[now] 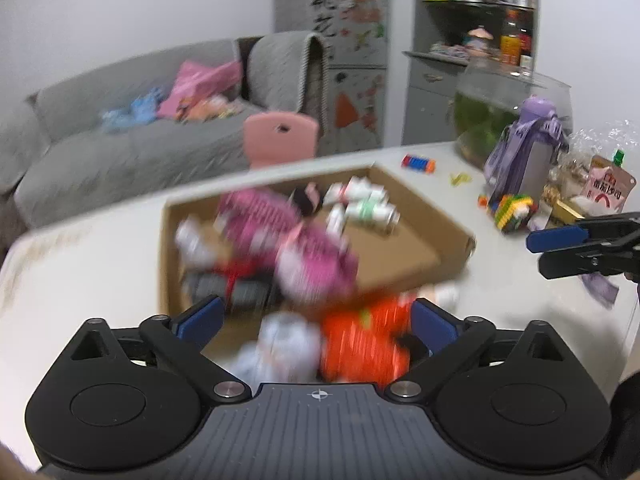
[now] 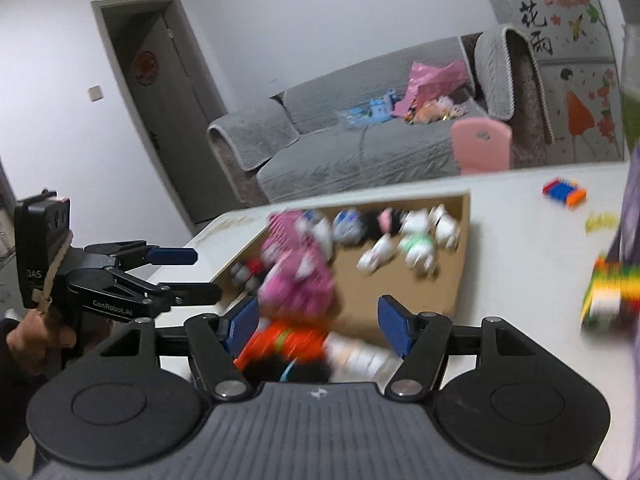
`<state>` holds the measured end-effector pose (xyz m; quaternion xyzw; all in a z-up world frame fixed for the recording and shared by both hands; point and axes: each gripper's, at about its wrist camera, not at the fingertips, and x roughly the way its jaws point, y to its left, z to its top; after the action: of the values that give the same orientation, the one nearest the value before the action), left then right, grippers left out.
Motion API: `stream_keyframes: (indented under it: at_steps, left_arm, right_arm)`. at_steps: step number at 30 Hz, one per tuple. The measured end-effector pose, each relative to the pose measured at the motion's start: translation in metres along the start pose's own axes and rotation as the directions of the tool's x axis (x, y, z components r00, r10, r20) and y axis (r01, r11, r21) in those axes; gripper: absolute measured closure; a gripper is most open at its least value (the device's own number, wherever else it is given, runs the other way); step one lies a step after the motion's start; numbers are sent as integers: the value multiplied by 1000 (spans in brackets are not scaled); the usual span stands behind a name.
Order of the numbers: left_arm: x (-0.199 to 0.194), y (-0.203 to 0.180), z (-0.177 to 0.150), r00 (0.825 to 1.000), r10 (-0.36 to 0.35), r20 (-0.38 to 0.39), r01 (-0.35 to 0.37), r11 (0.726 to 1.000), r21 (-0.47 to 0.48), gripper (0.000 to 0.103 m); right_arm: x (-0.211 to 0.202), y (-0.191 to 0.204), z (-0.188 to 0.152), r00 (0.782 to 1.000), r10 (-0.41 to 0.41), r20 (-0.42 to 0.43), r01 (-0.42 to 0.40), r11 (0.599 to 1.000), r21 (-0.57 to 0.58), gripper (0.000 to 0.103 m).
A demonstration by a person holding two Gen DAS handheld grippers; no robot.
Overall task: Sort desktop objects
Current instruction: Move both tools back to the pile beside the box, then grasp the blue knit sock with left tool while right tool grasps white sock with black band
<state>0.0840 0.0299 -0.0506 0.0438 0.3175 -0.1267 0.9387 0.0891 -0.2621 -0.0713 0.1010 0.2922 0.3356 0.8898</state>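
Observation:
A shallow cardboard box (image 1: pixel 420 208) (image 2: pixel 460 248) on the white table holds toy robots: a pink one (image 1: pixel 304 240) (image 2: pixel 296 276), white-and-green ones (image 1: pixel 368 204) (image 2: pixel 420 240) and others. An orange toy (image 1: pixel 360 340) (image 2: pixel 284 340) and a whitish toy (image 1: pixel 280 344) lie at the box's near edge, blurred. My left gripper (image 1: pixel 316 320) is open, the orange and whitish toys between its fingers. My right gripper (image 2: pixel 320 320) is open over the orange toy. Each gripper shows in the other's view: the right (image 1: pixel 560 248), the left (image 2: pixel 184 272).
On the table to the right lie a blue-orange block (image 1: pixel 418 162) (image 2: pixel 564 192), a yellow piece (image 1: pixel 460 178), a multicoloured brick build (image 1: pixel 514 210) (image 2: pixel 612 292), a purple bottle (image 1: pixel 528 148), snack packets (image 1: pixel 608 188) and a fish bowl (image 1: pixel 492 112). A pink chair (image 1: pixel 280 140) and grey sofa (image 1: pixel 140 140) stand behind.

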Motion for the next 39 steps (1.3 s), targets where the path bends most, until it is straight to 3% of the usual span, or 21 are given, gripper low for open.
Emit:
stream_keyframes:
  at_steps: [5,11,19,30,32,34,39]
  left_arm:
    - [1,2,-39,997,-9,-72,3,996,-84,3]
    - [4,-4,-42,996,-51,-67,39,986,-160,3]
    - [27,-22,-49,993,-49,-105,35,991,-129,3]
    - [38,-12,-66,988,-13,-155,-10,989,-148,4]
    - [37,-13,-67,988,-10,-154,-12,990,-139,7]
    - [35,-13,-67,988,-14,-152,-8,990,-140,11]
    - [33,-13,-66,989,-12,-150,-8,991,-132,30]
  right_arm:
    - [28,25,-30,998,4,-69,-6,999,-33,35]
    - [55,48,-54,996,-19,-87,8,991,-131,36]
    - [68,46,-67,993,-46,-109,26,984,-176,36]
    - [80,58,-81,987,-76,-139,44,974,-221,38]
    - [80,57,-81,987,-81,-136,49,974,-221,41]
    - [78,57,-82,987,-97,-130,66,972,-227,57]
    - [76,55,-81,986,-104,-127,73,971,-226,64]
